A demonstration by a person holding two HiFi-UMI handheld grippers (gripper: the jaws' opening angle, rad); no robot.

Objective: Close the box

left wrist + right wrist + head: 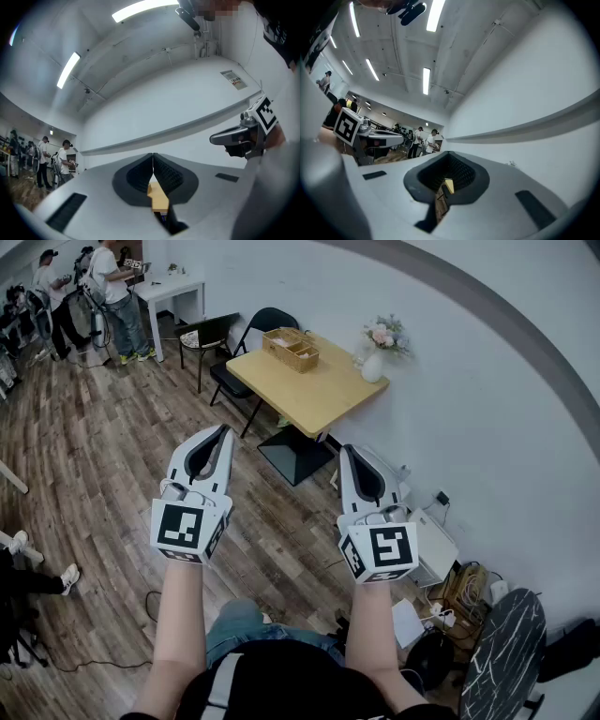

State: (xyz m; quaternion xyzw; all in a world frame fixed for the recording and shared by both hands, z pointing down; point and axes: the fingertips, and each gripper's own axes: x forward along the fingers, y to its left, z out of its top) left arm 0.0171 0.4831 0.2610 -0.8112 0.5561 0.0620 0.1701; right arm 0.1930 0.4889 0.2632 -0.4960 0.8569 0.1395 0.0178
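Observation:
An open light-wood box (291, 349) sits at the far end of a yellow table (323, 399), well ahead of both grippers. My left gripper (225, 430) is held up over the wooden floor, its jaws shut with nothing between them. My right gripper (345, 450) is level with it to the right, also shut and empty. In the left gripper view the closed jaws (153, 157) point at the white wall, and a sliver of the yellow table (158, 198) shows below them. The right gripper view shows its closed jaws (449, 155) the same way.
A vase of flowers (375, 360) stands on the table by the wall. Two dark chairs (246, 334) are behind it. A white table (171, 287) and people (111, 287) are at the far left. Boxes and cables (442, 554) and a round marble top (508, 652) lie at the right.

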